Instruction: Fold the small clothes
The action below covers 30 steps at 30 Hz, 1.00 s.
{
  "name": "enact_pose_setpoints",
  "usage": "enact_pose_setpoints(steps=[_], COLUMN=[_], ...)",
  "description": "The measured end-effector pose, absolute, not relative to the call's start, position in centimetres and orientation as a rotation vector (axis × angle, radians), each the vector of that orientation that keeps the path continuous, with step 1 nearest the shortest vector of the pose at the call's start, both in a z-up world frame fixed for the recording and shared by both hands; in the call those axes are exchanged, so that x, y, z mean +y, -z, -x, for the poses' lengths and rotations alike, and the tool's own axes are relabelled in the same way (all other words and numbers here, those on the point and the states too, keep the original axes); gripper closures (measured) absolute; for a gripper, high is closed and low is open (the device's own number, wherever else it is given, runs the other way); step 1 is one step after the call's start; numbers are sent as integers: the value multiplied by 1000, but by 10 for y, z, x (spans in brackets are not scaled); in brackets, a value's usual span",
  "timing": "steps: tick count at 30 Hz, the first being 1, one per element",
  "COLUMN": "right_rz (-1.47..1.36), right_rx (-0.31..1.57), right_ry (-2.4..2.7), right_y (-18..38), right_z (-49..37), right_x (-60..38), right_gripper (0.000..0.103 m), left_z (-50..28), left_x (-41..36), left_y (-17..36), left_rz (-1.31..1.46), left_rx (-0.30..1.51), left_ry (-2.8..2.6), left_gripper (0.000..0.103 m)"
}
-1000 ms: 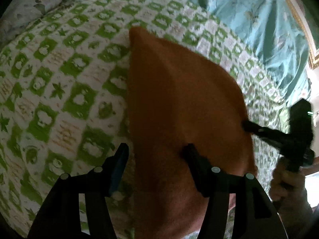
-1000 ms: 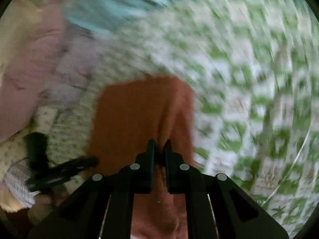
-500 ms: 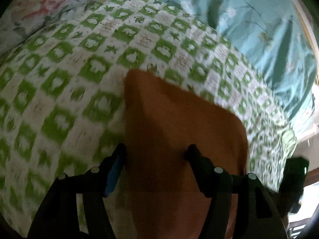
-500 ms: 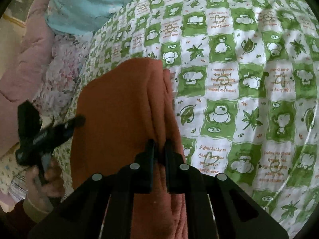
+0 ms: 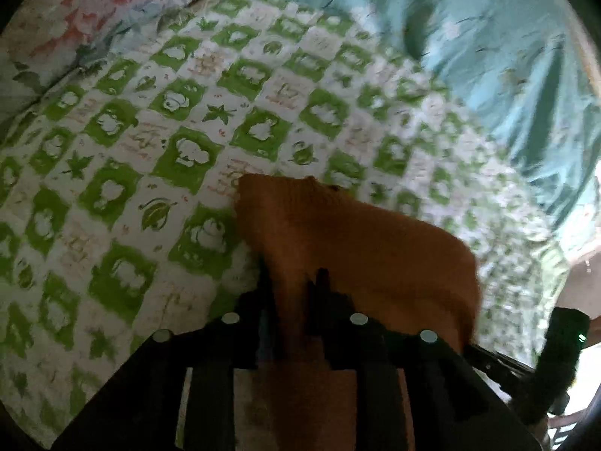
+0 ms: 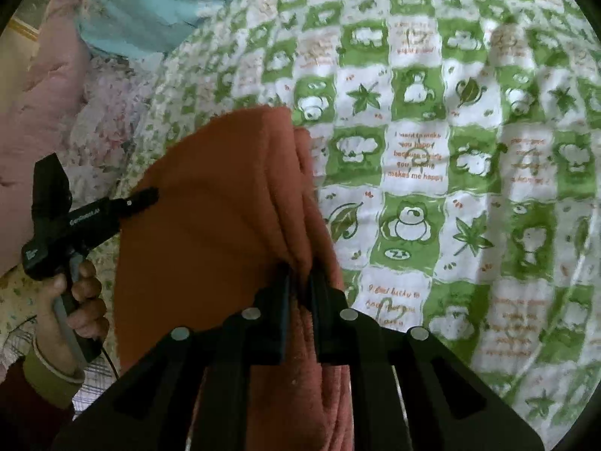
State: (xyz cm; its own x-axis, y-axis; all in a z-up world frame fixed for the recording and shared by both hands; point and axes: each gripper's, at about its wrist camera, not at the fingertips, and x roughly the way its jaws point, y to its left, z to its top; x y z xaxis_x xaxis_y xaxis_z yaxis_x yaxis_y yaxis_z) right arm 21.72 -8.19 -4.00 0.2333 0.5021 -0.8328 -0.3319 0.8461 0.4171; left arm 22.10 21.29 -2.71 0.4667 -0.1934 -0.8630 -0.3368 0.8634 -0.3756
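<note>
The orange cloth (image 5: 360, 248) is being pinched at its near edge by the left gripper (image 5: 291, 282), jaws clamped together on it. Over the green checked quilt (image 6: 450, 188), another fold of the cloth is being clamped by the right gripper (image 6: 300, 274).

Both views dim, soft indoor daylight, no hard shadows. Left wrist view: brightest patch blown out at lower right edge; green-checked quilt (image 5: 157, 158) fairly sharp at left, smeared by motion blur toward right and near teal cover (image 5: 507, 56); orange cloth (image 5: 357, 248) muddy, blurred; left hand-held gripper (image 5: 291, 282) near-black silhouette with blocky compression artefacts. Right wrist view: clearer, printed text on quilt (image 6: 413, 158) legible at centre, softening toward top and right rim. Strong fisheye bending, dark vignette in corners of both.
</note>
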Motion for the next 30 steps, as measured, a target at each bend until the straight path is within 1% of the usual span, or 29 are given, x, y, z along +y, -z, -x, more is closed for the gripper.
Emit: enact_pose_setpoints(steps=[1,2,3,7,12,14,16,18,20,22,24,27,30], right_rz=[-177,-192,-200,-222,-257,-272,-276,-241,-200,-221,-189,-117,-86], right_rx=[1208,1214,1207,1200,1225,1239,1249,1254,1229,1169,1144,1182,1252], right_ry=[-579,-579,-582,-600,-605,-611,-618,-620,-616,-633,-630,-590,-555], right_y=[36,31,27,18,23,27,34,36,29,12,2,16,50], right_z=[-215,-210,-204,-174,-134,-124,-115,-112,-111,-112,-113,-119,-119], right_x=[-85,-91,-97,-115,-132,-134,-134,-129,-126,-130,-133,-133,-136], right_gripper=[81,81,81,81,80,80,80,98,98,98,99,99,99], left_z=[-210,-202,-189,-140,-85,-70,-61,-56,-53,-51,-50,-48,-48], left_x=[211,209,206,189,168,162,158,154,149,145,139,135,138], left_y=[17,12,5,-1,13,22,31,40,45,46,48,57,65], left_rz=[537,526,520,517,536,552,576,590,580,576,571,559,578], left_rx=[1080,1075,1070,1094,1167,1187,1205,1226,1245,1248,1256,1277,1282], left_ry=[-80,-74,-66,-21,21,28,26,28,18,20,17,4,1], left_gripper=[72,64,63,62,62,56,55,55,57,62,62,62,62])
